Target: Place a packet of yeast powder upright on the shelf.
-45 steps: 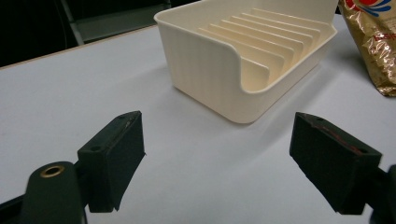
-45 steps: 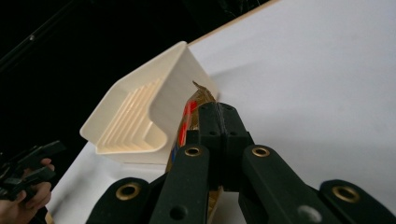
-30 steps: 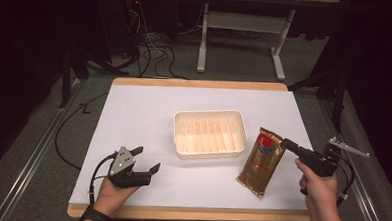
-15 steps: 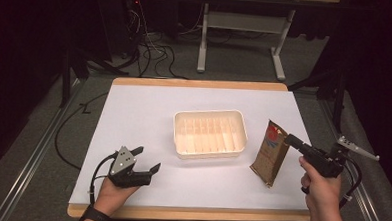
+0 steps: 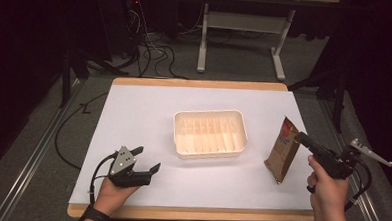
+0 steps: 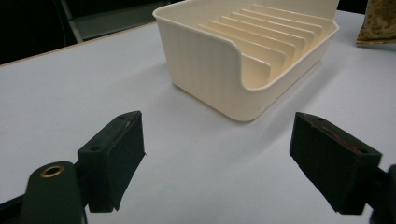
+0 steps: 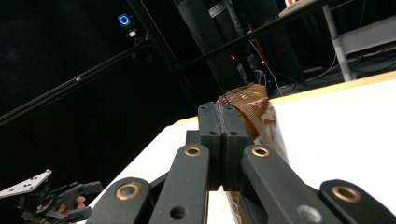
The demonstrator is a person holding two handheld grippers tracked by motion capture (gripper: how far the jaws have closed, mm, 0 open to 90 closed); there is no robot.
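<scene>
High view: brown packet (image 5: 283,150) upright, pinched in right tongs (image 5: 301,138).

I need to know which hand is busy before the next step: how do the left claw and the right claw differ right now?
The left claw is open with nothing between its jaws; the right claw is shut on the brown pouch. The left claw rests low on the white table, aimed at the cream tray; the right claw holds the pouch upright by its edge, to the right of the tray. Both are black and hand-held.
</scene>
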